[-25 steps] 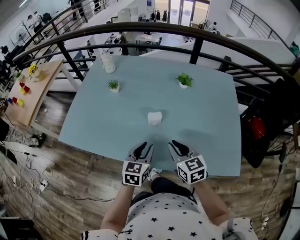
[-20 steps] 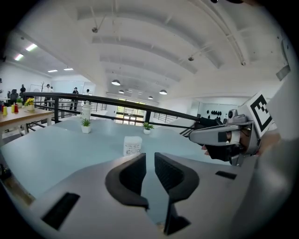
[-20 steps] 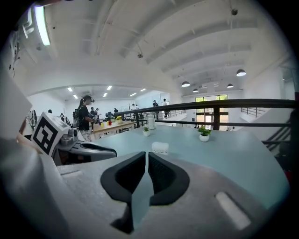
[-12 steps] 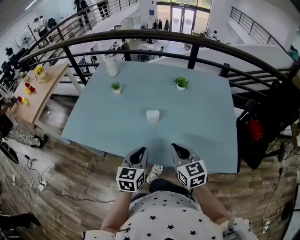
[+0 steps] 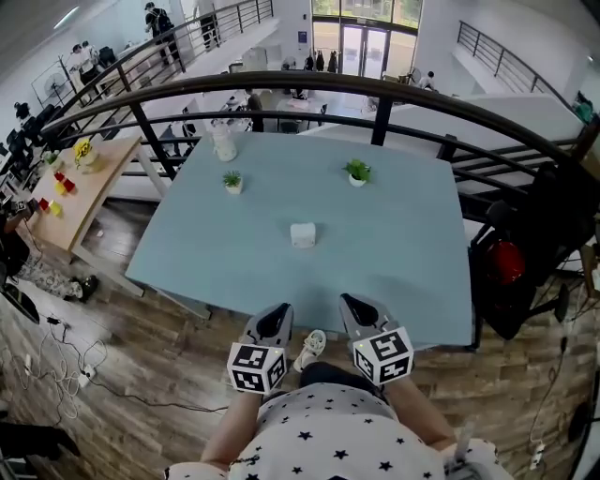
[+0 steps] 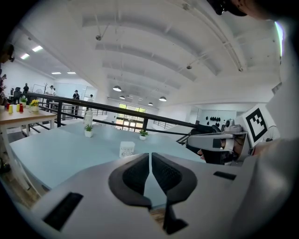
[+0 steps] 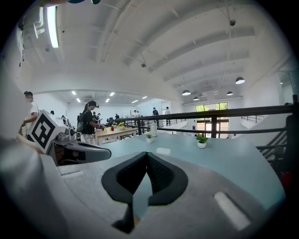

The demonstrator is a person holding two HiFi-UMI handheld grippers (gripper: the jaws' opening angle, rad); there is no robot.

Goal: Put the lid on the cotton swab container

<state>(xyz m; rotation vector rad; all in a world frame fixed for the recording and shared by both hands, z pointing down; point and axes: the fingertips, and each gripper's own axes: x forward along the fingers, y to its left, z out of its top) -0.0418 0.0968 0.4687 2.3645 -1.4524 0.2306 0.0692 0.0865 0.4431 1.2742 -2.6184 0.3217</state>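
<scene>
Both tongs hold nothing, the left gripper (image 5: pixel 275 317) just closing nearly tight and the right gripper (image 5: pixel 354 309) shut, so they could only shove the small white box (image 5: pixel 302 234) farther away.

This is a large open-plan office or lab hall, seen from a mezzanine. A curved black metal railing (image 5: pixel 281 78) at twelve o'clock edges the brown wood-plank floor (image 5: pixel 141 356). Beyond it are standing people (image 5: pixel 155 19) at eleven o'clock and glass entrance doors (image 5: pixel 361 14). Overhead is a ribbed white ceiling (image 6: pixel 154 51) with round pendant lamps (image 6: pixel 117 88).
</scene>
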